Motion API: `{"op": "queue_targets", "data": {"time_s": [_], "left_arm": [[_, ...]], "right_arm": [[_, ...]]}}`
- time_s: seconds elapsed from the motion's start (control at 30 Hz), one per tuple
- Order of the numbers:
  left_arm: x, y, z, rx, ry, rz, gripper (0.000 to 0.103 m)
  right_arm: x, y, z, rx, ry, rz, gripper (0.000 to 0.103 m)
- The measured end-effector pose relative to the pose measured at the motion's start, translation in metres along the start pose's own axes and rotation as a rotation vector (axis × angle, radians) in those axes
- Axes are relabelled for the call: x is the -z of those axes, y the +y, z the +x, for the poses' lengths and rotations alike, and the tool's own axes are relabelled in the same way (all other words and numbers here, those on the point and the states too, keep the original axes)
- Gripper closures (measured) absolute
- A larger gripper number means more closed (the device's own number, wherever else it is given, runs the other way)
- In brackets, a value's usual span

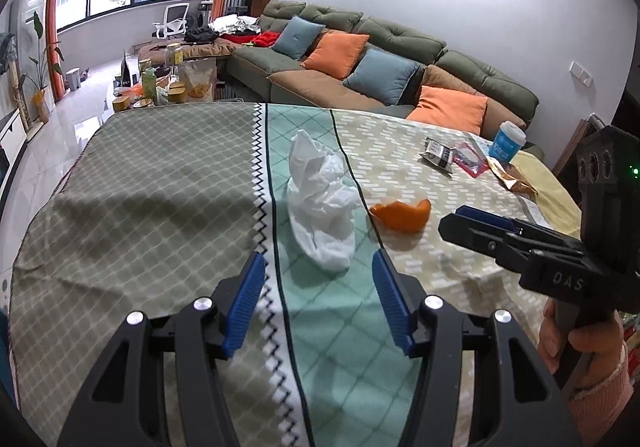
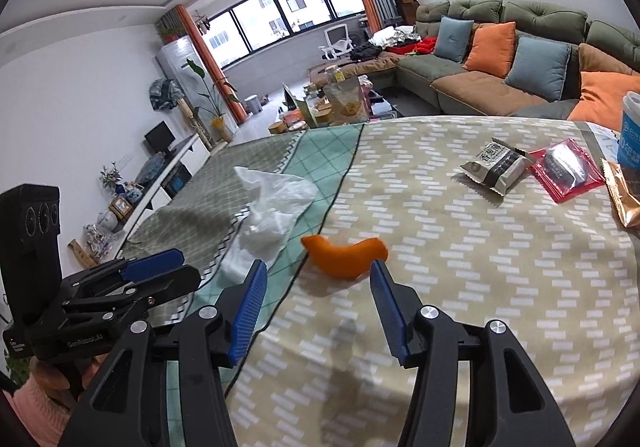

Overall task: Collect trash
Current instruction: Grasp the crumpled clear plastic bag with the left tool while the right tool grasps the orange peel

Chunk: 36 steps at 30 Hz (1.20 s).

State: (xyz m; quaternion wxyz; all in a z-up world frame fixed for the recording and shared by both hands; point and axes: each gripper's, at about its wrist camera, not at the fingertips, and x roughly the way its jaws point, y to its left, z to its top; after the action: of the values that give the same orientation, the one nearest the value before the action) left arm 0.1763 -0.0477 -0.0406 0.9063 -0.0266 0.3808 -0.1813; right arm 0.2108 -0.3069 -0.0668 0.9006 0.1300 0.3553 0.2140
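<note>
A crumpled white tissue (image 1: 322, 203) lies on the patterned tablecloth (image 1: 160, 183), just ahead of my open, empty left gripper (image 1: 318, 267). An orange peel (image 1: 402, 215) lies to its right. In the right wrist view the peel (image 2: 344, 253) sits just ahead of my open, empty right gripper (image 2: 318, 277), with the tissue (image 2: 272, 215) to its left. The right gripper also shows in the left wrist view (image 1: 452, 221), beside the peel. The left gripper shows in the right wrist view (image 2: 184, 271), near the tissue.
A grey snack packet (image 2: 494, 167), a red packet (image 2: 566, 169), a gold wrapper (image 2: 624, 203) and a blue cup (image 1: 508, 141) lie at the table's far right. A sofa (image 1: 360, 59) with cushions stands behind. A low table with jars (image 1: 172, 83) stands beyond the far edge.
</note>
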Motion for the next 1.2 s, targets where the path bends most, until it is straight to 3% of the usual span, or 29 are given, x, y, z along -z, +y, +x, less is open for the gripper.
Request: {"op": "queue_targets", "data": {"time_s": [0.33, 0.57, 0.67, 0.73, 0.87, 1.0, 1.2], "left_arm": [[-0.018, 0.009, 0.044, -0.036, 0.082, -0.015, 0.053], [-0.03, 0.0, 0.056, -0.042, 0.086, 0.023, 0.053], [-0.033, -0.002, 0.063, -0.048, 0.095, 0.032, 0.053], [-0.033, -0.002, 0.067, -0.047, 0.101, 0.033, 0.059], [-0.034, -0.004, 0.07, -0.03, 0.11, 0.028, 0.085], [-0.031, -0.004, 0.067, -0.028, 0.103, 0.03, 0.091], [-0.023, -0.003, 0.047, -0.004, 0.069, 0.034, 0.092]], "right_arm": [[-0.007, -0.009, 0.018, 0.007, 0.047, 0.038, 0.049], [-0.012, -0.012, 0.029, 0.007, 0.078, 0.062, 0.049], [-0.013, -0.016, 0.033, 0.004, 0.094, 0.08, 0.056], [-0.013, -0.018, 0.034, 0.002, 0.099, 0.088, 0.061], [-0.012, -0.018, 0.032, -0.008, 0.099, 0.092, 0.065], [-0.013, -0.018, 0.029, -0.014, 0.094, 0.079, 0.072], [-0.012, -0.007, 0.022, -0.022, 0.068, 0.048, 0.073]]}}
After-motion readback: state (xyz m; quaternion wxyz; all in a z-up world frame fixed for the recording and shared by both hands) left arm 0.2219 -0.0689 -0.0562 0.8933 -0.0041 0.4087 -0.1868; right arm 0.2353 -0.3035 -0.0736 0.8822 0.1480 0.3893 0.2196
